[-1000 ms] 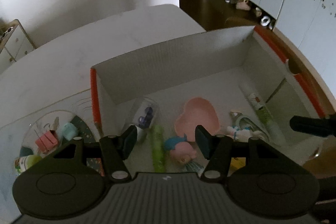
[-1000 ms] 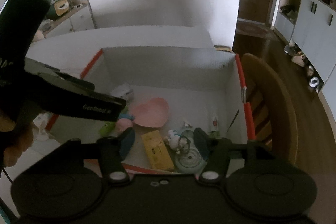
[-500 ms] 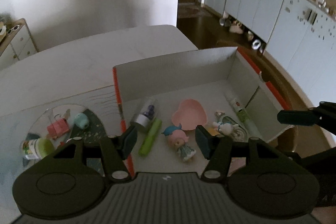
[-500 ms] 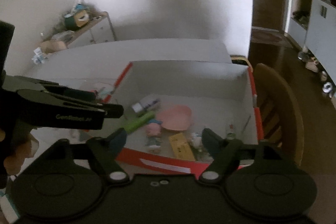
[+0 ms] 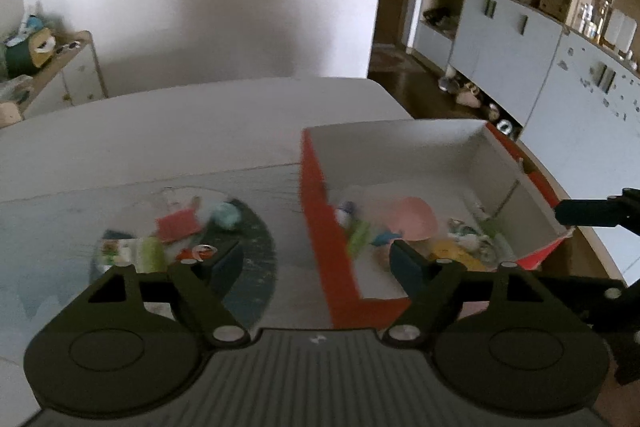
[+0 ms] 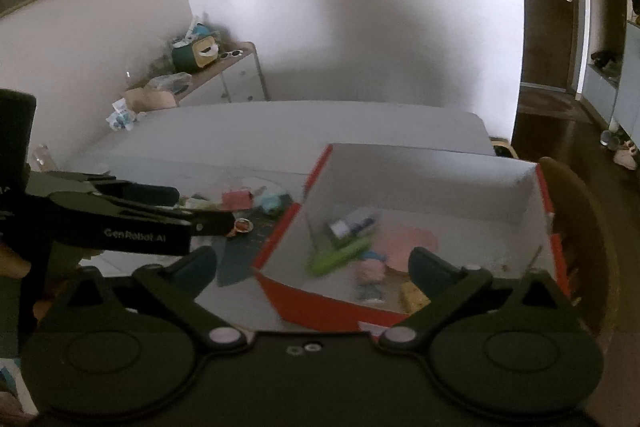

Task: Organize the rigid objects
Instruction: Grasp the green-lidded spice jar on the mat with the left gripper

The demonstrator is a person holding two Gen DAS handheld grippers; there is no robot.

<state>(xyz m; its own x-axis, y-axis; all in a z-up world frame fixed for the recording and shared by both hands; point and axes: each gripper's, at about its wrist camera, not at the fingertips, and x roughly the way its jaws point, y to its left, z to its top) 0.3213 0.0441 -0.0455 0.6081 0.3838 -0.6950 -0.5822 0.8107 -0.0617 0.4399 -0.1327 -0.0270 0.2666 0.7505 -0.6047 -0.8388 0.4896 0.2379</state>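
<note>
left tool (image 5: 316, 263) jaws just widened, empty | right tool (image 6: 312, 269) spread wide, empty | loose items (image 5: 176, 227) on table left of box (image 5: 320, 227), just ahead of left tool | left nearer | sorted items in box

On the table (image 5: 168, 131) in front of you, the open box (image 5: 320, 211) sits to the right, near the table's right edge. Inside lie a heart-shaped dish (image 5: 414, 217), a marker (image 6: 340, 257) and a doll figure (image 6: 370, 273). Left of the box, the round mat (image 5: 256, 247) holds a binder clip (image 5: 178, 225) and a small jar (image 5: 120, 253).
</note>
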